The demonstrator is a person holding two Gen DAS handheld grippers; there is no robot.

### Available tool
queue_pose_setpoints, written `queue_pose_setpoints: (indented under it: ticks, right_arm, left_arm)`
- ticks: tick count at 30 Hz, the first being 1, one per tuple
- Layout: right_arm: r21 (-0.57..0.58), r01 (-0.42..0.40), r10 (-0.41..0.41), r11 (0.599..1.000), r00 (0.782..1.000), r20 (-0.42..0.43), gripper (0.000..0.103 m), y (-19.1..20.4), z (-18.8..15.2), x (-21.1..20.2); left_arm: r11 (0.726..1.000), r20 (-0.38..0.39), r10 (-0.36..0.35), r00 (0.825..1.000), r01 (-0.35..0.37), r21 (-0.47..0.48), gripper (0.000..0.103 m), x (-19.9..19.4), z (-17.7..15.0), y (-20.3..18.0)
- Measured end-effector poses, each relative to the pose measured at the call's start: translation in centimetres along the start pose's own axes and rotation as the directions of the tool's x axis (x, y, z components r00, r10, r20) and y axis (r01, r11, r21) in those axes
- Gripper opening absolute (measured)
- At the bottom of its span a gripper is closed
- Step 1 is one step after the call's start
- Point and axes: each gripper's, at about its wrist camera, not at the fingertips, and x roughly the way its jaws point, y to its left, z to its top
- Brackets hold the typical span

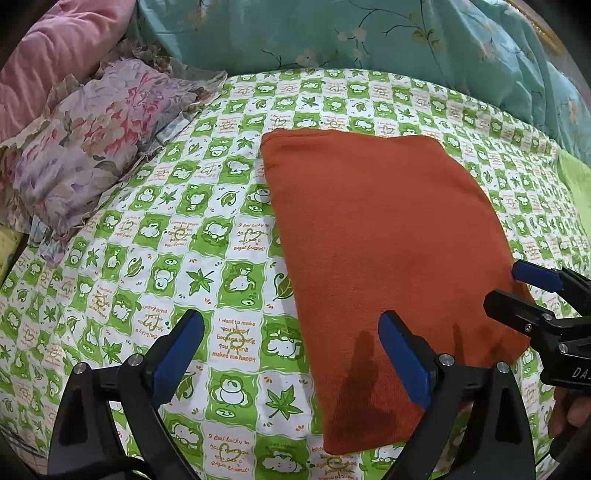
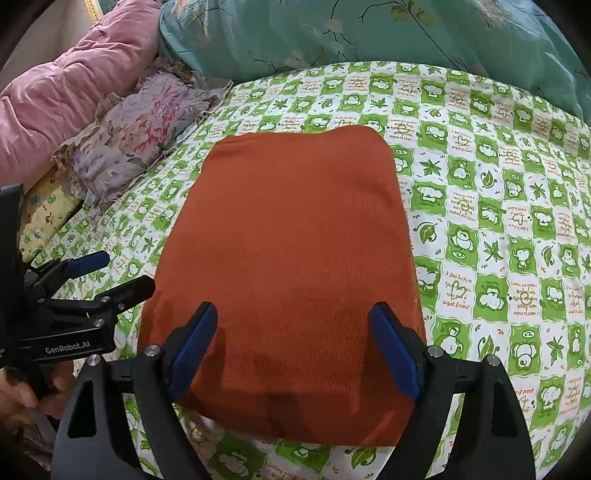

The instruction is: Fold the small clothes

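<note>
A rust-orange garment (image 1: pixel 384 236) (image 2: pixel 291 236) lies flat as a folded rectangle on the green-and-white patterned bedsheet (image 1: pixel 184 236) (image 2: pixel 498 229). My left gripper (image 1: pixel 291 325) (image 2: pixel 127 269) hovers open over the garment's near left edge; one finger is above the sheet, the other above the cloth. My right gripper (image 2: pixel 293 312) (image 1: pixel 506 286) stands open above the garment's near end, with both fingers over the cloth. Neither gripper holds anything. A hand (image 2: pixel 18 398) grasps the left gripper's handle.
A floral pillow (image 1: pixel 92 147) (image 2: pixel 140 133) and a pink quilt (image 1: pixel 48 48) (image 2: pixel 66 92) lie at the left. A teal flowered quilt (image 1: pixel 369 33) (image 2: pixel 369 29) runs along the back. A yellow cushion (image 2: pixel 44 210) sits at the left edge, a light green cloth (image 1: pixel 576 184) at the right.
</note>
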Motion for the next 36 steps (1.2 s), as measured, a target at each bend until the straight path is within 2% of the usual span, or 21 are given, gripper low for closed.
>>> queue_pose_setpoints:
  ticks: [36]
  right_arm:
    - [0.001, 0.0, 0.0, 1.0, 1.0, 0.005, 0.085, -0.4, 0.06, -0.28]
  left_arm:
    - [1.0, 0.003, -0.004, 1.0, 0.003, 0.01, 0.097, -0.12, -0.03, -0.01]
